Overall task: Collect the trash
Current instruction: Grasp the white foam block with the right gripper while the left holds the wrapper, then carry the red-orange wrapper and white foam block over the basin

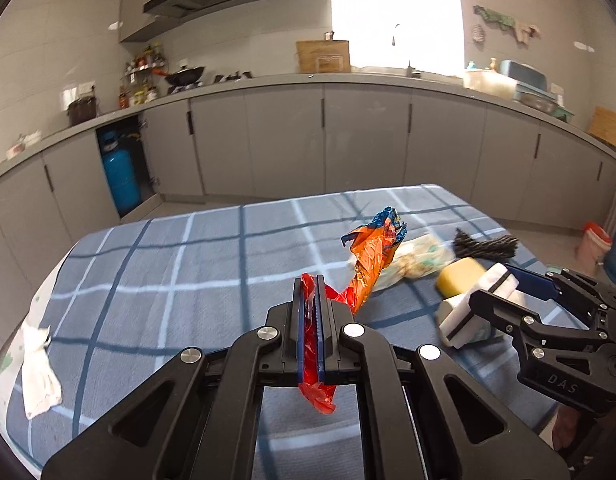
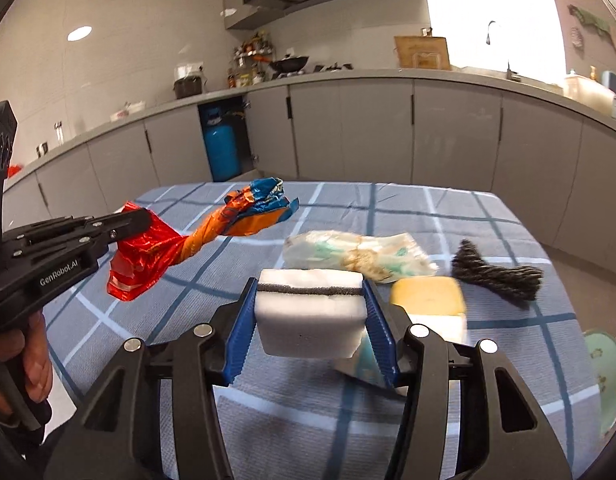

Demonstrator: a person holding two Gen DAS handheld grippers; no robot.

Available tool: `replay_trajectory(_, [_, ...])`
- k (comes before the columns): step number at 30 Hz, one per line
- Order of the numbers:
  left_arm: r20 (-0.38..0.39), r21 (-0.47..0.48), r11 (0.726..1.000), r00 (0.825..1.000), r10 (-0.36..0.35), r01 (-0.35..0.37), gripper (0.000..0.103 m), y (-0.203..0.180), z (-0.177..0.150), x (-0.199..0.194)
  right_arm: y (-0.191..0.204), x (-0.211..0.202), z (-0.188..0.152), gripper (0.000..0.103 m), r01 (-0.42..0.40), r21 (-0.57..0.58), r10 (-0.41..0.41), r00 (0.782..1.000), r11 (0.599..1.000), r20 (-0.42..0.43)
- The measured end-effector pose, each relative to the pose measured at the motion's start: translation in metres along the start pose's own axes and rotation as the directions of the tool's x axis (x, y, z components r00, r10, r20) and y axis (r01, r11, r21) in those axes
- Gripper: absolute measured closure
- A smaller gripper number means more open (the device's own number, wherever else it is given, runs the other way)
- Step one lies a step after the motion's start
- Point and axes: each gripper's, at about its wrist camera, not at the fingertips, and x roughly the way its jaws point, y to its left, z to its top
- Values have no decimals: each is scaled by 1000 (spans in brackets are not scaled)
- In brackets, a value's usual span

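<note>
Wrapper (image 1: 369, 256) pinched; sponge (image 2: 311, 312) blurred

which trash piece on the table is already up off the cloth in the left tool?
The twisted red, orange and blue plastic wrapper, clamped in the left tool. The crumpled white-green paper wrapper and black fuzzy scrap lie on the blue checked tablecloth.

Both my wrist cameras sat close above the checked table (image 1: 156, 264), facing the kitchen counter (image 2: 347, 80); each caught the other's claw.
</note>
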Motion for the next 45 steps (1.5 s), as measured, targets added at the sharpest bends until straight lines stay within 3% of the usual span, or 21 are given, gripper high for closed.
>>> replay_trajectory(12, [33,132,982,990,-140,134,98,-87,32,12,-92,-36,0,51,162,144,-170,984,976,47])
replay_trajectory(27, [-5,237,923,950,-312,304,98,-197,52,39,-185,-65,-17,51,320,283,-344,938,904,36])
replay_trajectory(45, [-75,310,858,910,-407,410,98,-286,58,70,-265,-93,-44,51,435,390,-471,882,811,-6])
